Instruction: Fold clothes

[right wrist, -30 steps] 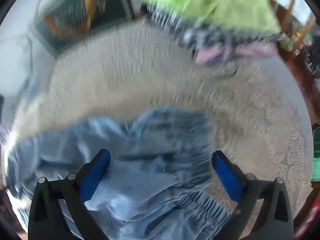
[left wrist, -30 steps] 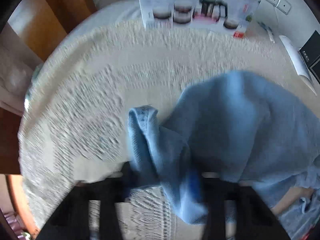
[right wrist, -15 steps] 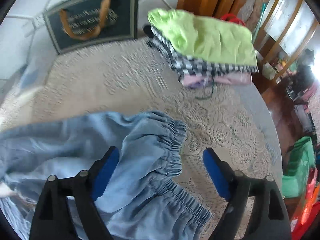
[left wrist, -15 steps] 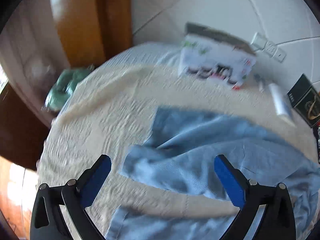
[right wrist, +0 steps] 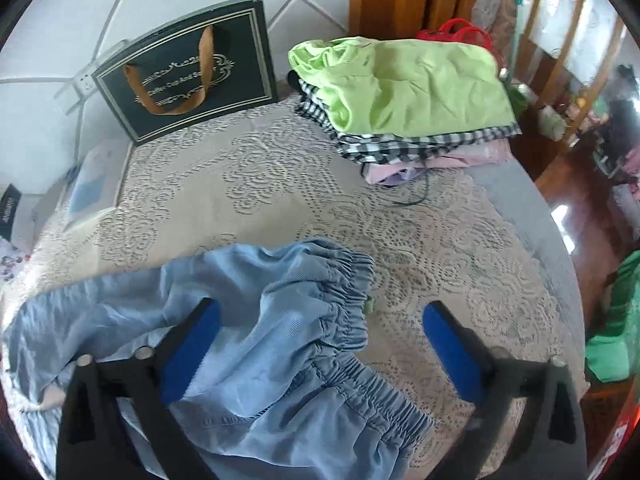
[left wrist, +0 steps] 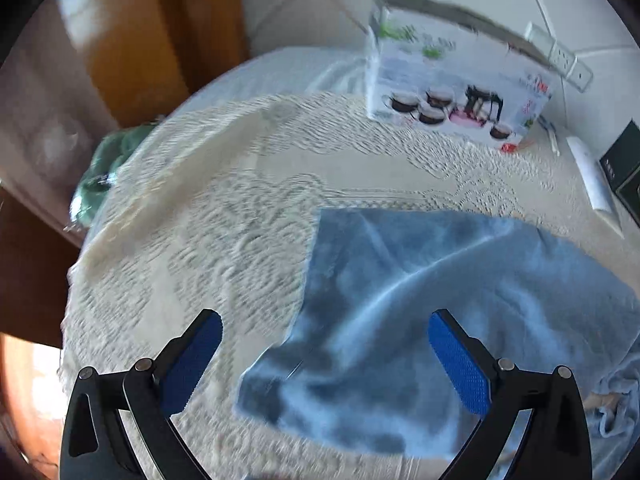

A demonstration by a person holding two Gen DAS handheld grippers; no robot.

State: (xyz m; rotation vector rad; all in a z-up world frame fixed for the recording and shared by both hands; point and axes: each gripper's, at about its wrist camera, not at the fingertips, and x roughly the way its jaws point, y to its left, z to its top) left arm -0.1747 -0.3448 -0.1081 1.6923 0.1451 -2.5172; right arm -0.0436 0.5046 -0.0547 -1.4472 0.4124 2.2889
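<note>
- The blue garment [right wrist: 280,344] is lying on the lace tablecloth [right wrist: 440,248], just in front of both grippers; its elastic waistband [right wrist: 344,308] is bunching up near the right gripper and a flatter end [left wrist: 420,300] is spreading out in the left wrist view.
- It is looking only partly folded: one layer is resting over another, but the edges are sitting crooked and rumpled, so squaring and further folds are likely remaining.
- The left gripper [left wrist: 324,364] is hanging with its jaws wide apart, holding nothing, above the cloth's edge.
- The right gripper [right wrist: 320,352] is likewise standing spread and empty, the waistband lying between its fingers untouched.
- One pile of finished clothes [right wrist: 408,108] is sitting well apart at the far side; I am counting three layers showing: green, checked, pink.
- Counting the rest: one blue garment, two grippers, one dark gift bag [right wrist: 188,68], one printed box [left wrist: 452,84].
</note>
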